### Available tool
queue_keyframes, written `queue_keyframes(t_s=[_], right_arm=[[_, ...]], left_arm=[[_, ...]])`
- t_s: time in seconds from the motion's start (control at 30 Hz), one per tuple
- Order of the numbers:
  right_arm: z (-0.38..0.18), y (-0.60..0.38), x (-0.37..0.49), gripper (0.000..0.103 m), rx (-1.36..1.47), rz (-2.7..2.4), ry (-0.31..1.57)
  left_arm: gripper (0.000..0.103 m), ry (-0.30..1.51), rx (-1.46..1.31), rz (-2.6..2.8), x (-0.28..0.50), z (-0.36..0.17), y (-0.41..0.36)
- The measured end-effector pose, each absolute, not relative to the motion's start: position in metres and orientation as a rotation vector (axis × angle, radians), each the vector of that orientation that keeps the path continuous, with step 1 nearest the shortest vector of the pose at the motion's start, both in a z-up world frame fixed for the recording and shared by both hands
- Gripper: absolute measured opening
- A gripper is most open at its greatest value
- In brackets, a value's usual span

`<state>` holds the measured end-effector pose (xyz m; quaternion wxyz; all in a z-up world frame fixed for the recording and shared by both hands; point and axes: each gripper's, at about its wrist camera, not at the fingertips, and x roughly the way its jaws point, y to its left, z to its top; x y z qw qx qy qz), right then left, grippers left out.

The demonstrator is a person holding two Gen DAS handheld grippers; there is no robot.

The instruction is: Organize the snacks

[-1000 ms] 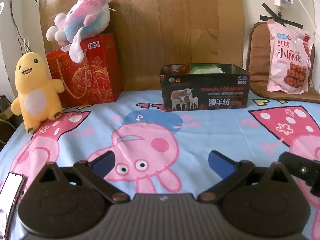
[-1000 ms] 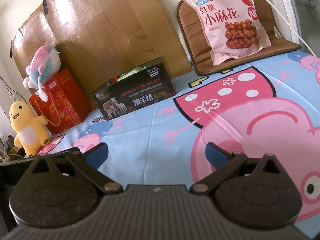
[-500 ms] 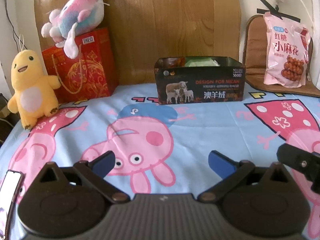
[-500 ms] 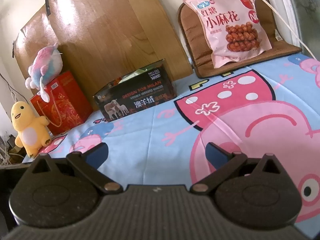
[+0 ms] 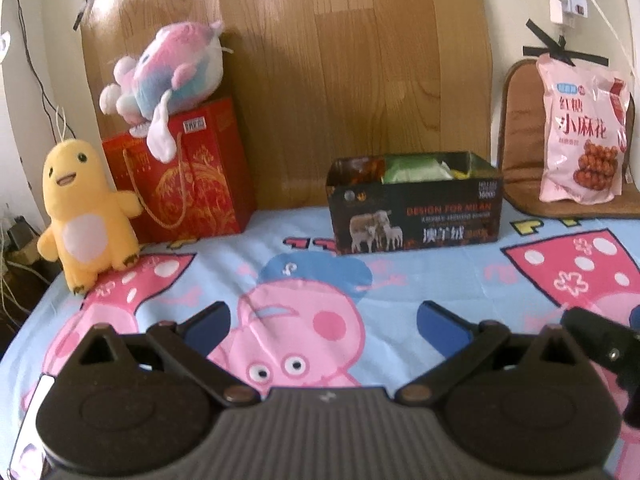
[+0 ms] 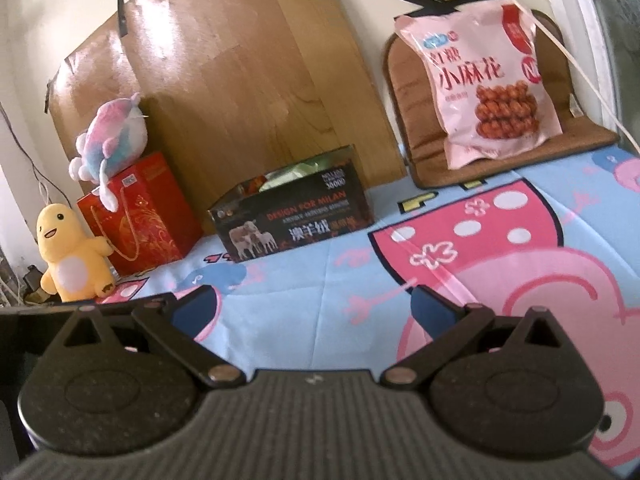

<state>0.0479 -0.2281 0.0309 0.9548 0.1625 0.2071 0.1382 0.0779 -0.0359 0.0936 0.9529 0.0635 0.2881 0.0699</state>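
A pink snack bag (image 5: 582, 138) leans upright on a brown cushion (image 5: 520, 152) at the back right; it also shows in the right wrist view (image 6: 486, 80). A dark open box (image 5: 416, 212) with sheep pictures stands at the back middle and holds a green packet (image 5: 414, 168) and other snacks; the box also shows in the right wrist view (image 6: 294, 220). My left gripper (image 5: 322, 324) is open and empty above the cartoon sheet, well short of the box. My right gripper (image 6: 314, 306) is open and empty, apart from the bag and box.
A red gift bag (image 5: 180, 176) with a pastel plush (image 5: 168, 76) on top stands at the back left. A yellow plush (image 5: 86, 212) stands beside it. A wooden board (image 5: 340, 60) leans on the wall. The sheet's left edge (image 5: 24, 320) drops off.
Both grippers have shifted slightly and both views tilted a little; the box and snack bag sit a bit differently in frame. Both grippers stay open and empty.
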Motion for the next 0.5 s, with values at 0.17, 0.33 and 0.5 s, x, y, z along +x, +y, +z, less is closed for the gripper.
queue_keyframes(t_s=[0.17, 0.33, 0.5], right_arm=[[0.041, -0.229, 0.046, 0.103, 0.31, 0.294, 0.393], [0.046, -0.234, 0.043, 0.103, 0.301, 0.287, 0.372], [0.052, -0.238, 0.04, 0.103, 0.303, 0.279, 0.351]], left_arm=[[0.103, 0.572, 0.122, 0.134, 0.079, 0.101, -0.039], [0.103, 0.568, 0.119, 0.118, 0.079, 0.105, -0.045], [0.103, 0.559, 0.12, 0.108, 0.078, 0.109, -0.049]])
